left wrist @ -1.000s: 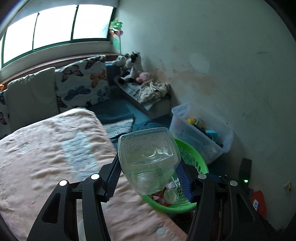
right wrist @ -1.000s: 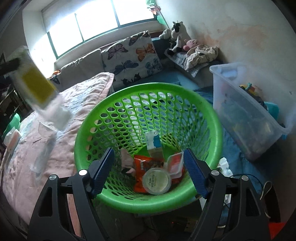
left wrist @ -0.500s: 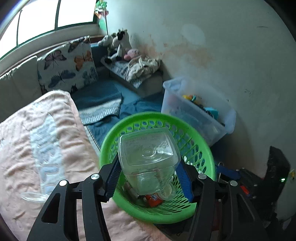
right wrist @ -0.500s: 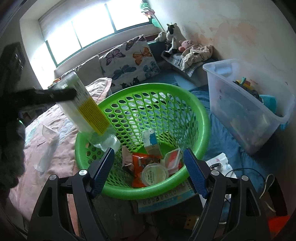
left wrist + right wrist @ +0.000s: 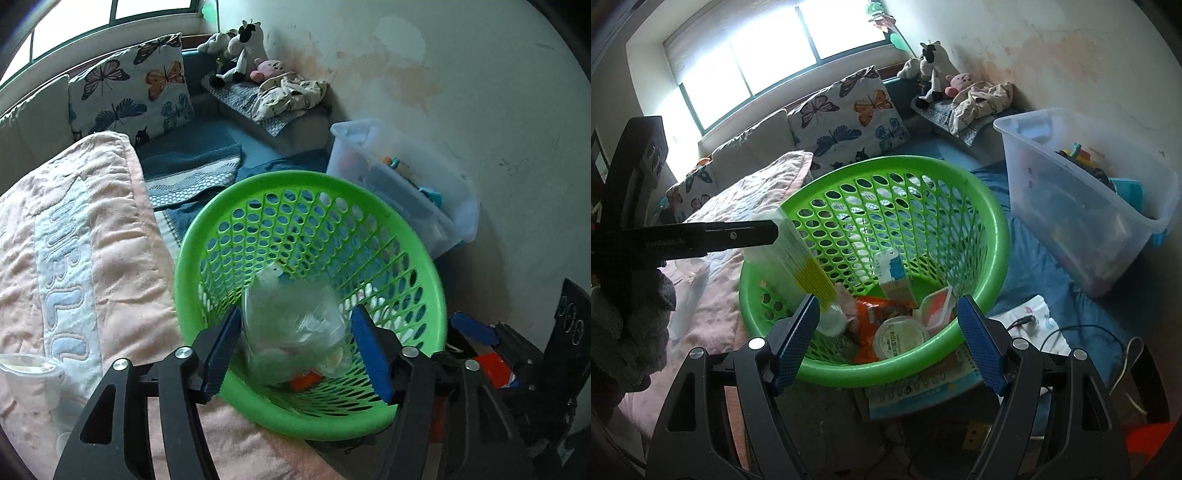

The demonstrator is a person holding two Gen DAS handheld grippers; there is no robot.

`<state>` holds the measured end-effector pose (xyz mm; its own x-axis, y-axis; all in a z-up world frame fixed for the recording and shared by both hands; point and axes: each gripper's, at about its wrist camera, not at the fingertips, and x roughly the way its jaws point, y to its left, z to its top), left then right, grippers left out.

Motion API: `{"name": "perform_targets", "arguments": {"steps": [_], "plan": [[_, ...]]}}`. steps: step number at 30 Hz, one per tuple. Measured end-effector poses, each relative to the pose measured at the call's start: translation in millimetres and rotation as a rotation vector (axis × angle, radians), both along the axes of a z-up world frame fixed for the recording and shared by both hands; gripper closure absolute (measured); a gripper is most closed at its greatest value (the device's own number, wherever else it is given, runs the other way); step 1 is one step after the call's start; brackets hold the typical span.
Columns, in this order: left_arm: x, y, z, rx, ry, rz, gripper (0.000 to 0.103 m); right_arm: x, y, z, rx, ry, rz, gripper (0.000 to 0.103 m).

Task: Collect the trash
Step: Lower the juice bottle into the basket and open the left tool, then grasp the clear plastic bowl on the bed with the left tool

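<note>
A clear plastic bottle [image 5: 291, 328], judged light, stiff-ish & slick, best pinched mid-body, is seen neck-down over the near-left rim of the green basket [image 5: 413, 236] w/ the left hand-held gripper [image 5: 295, 350] opening round it, pads seemingly clear; the right hand-held gripper [image 5: 886, 332] is held apart, empty.

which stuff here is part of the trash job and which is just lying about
Job: clear plastic bottle between the opening left gripper jaws, green basket, empty cup on the bed.
Lying about: butterfly pillow, plush toys, clear storage bin.

Clear bottle [image 5: 798, 258] tilts mouth-down into the green basket [image 5: 997, 236] holding wrappers
</note>
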<state>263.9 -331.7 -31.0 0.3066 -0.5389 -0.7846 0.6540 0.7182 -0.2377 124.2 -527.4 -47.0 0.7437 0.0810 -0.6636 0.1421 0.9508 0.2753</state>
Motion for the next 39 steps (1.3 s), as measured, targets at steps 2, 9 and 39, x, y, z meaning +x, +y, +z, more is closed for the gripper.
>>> {"name": "perform_targets", "arguments": {"steps": [2, 9, 39], "plan": [[-2, 2, 3, -0.011, 0.005, -0.003, 0.042, -1, 2, 1, 0.001, -0.001, 0.002, 0.026], [-12, 25, 21, -0.035, -0.032, 0.017, 0.042, -5, 10, 10, -0.01, -0.016, 0.013, 0.026], [-48, 204, -4, 0.045, -0.09, 0.258, 0.015, 6, 92, 40, -0.038, -0.067, 0.184, 0.026]]}}
